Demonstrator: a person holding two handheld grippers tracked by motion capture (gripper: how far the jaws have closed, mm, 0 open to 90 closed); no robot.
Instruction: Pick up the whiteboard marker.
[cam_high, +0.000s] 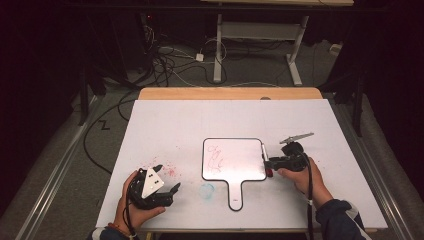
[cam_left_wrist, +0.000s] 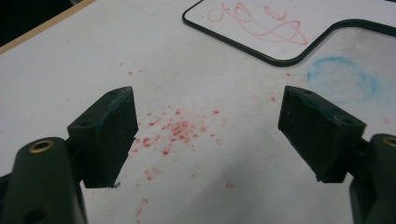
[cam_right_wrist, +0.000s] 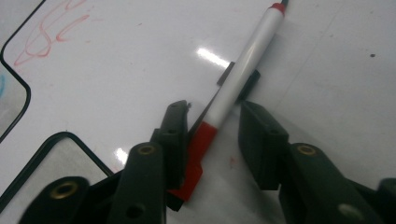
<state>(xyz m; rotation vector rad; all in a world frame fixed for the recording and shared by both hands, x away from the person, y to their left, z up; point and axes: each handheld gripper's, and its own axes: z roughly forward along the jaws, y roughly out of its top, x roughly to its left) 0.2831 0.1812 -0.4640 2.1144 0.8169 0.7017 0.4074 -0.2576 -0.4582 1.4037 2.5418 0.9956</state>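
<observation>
- So, in the high view a small whiteboard (cam_high: 234, 161) with a handle lies on the white table (cam_high: 170, 125), near its front edge, and red scribbles (cam_high: 216, 156) sit on its left part: nothing of them looks wiped.
- At the board's right edge lies the marker (cam_high: 264, 159), and the right gripper (cam_high: 272, 162) has its jaws at the marker's near, red end, with the right hand (cam_high: 300, 175) behind it.
- The left gripper (cam_high: 167, 185) rests in the left hand (cam_high: 135, 202) at the front left of the table, well apart from the board; red specks (cam_high: 167, 170) and a faint blue ring (cam_high: 207, 190) stain the table nearby.
- In the left gripper view the jaws stand wide apart with nothing between them; below them are the specks (cam_left_wrist: 180, 128), farther off the blue ring (cam_left_wrist: 341, 79) and a corner of the whiteboard (cam_left_wrist: 224, 35) with the scribbles (cam_left_wrist: 257, 21).
- In the right gripper view the marker (cam_right_wrist: 243, 74) sits in a dark clip (cam_right_wrist: 238, 81) on the board, its red cap (cam_right_wrist: 194, 158) between the jaws. The jaws are partly closed; the left pad (cam_right_wrist: 175, 135) looks to touch the cap, while a gap remains at the right pad (cam_right_wrist: 259, 135), so I judge the grasp not yet made.
- Judged so: the reach for the marker is done; closing on it, lifting it out of the clip and whatever writing follows are left.
</observation>
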